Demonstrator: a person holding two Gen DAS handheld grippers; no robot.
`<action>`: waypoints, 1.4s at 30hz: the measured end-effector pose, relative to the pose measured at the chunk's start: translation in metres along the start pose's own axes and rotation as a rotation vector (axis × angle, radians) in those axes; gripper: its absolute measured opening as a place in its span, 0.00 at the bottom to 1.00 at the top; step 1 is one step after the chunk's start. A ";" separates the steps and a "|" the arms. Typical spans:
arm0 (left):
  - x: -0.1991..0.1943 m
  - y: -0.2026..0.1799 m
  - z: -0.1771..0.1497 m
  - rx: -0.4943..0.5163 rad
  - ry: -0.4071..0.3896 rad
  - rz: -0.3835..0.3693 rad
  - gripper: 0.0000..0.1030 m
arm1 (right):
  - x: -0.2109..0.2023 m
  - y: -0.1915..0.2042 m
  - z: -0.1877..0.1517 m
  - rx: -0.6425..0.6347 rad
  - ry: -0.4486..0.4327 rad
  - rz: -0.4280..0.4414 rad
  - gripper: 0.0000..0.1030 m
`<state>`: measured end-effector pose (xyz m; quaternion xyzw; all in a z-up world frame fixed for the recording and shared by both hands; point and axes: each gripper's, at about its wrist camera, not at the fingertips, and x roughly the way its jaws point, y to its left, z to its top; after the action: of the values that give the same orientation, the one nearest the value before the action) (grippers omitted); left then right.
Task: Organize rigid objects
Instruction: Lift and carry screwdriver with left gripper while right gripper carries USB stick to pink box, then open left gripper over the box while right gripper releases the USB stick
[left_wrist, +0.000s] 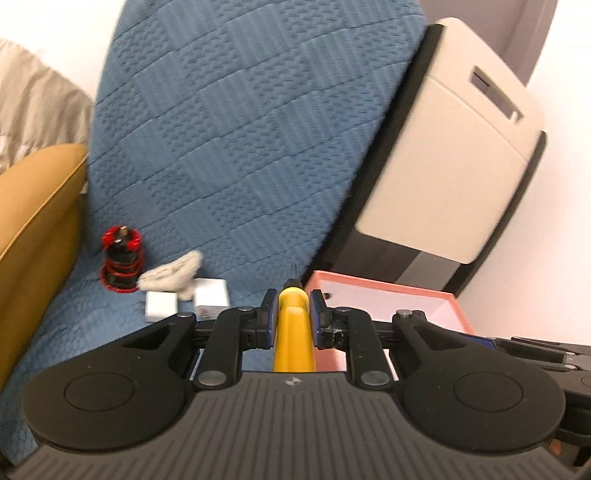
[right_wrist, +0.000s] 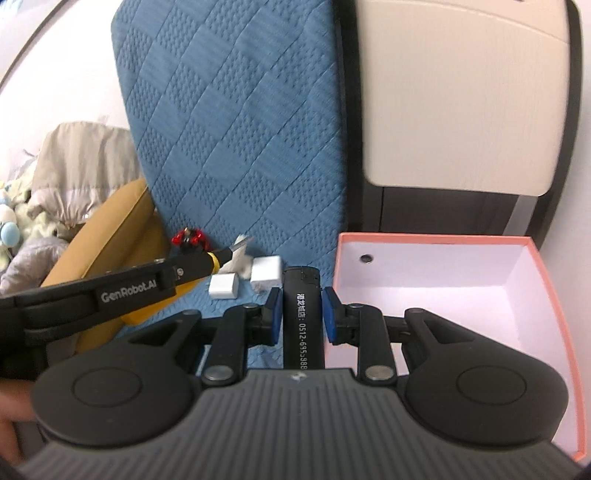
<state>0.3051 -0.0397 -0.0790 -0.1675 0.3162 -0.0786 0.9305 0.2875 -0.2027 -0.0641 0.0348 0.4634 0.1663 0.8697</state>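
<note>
My left gripper (left_wrist: 293, 295) is shut on a yellow-handled tool (left_wrist: 293, 332) with a thin black tip, held above the blue quilted seat beside the pink box (left_wrist: 391, 291). My right gripper (right_wrist: 301, 299) is shut on a black lighter (right_wrist: 303, 321) with white print, held just left of the open pink box (right_wrist: 436, 280), whose white inside shows a small dark round thing (right_wrist: 366, 258). The left gripper and its yellow tool (right_wrist: 212, 260) show at the left of the right wrist view. On the seat lie a red-and-black coiled object (left_wrist: 121, 260), two white blocks (left_wrist: 160, 306) (left_wrist: 210, 293) and a grey fluffy piece (left_wrist: 171, 275).
A blue quilted cover (left_wrist: 240, 129) drapes the backrest and seat. A mustard cushion (left_wrist: 37, 229) sits at the left. A cream and black appliance (left_wrist: 450, 158) stands behind the box. Beige bedding and soft toys (right_wrist: 22, 221) lie far left.
</note>
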 end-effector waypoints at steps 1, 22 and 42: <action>0.000 -0.004 0.000 0.006 -0.001 -0.005 0.20 | -0.004 -0.005 0.000 0.003 -0.007 -0.006 0.26; 0.084 -0.109 -0.052 0.101 0.186 -0.064 0.20 | 0.002 -0.138 -0.062 0.171 0.099 -0.138 0.26; 0.158 -0.133 -0.103 0.136 0.409 -0.028 0.20 | 0.075 -0.197 -0.114 0.297 0.367 -0.166 0.26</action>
<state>0.3606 -0.2301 -0.1962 -0.0894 0.4899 -0.1452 0.8550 0.2832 -0.3749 -0.2310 0.0931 0.6343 0.0277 0.7670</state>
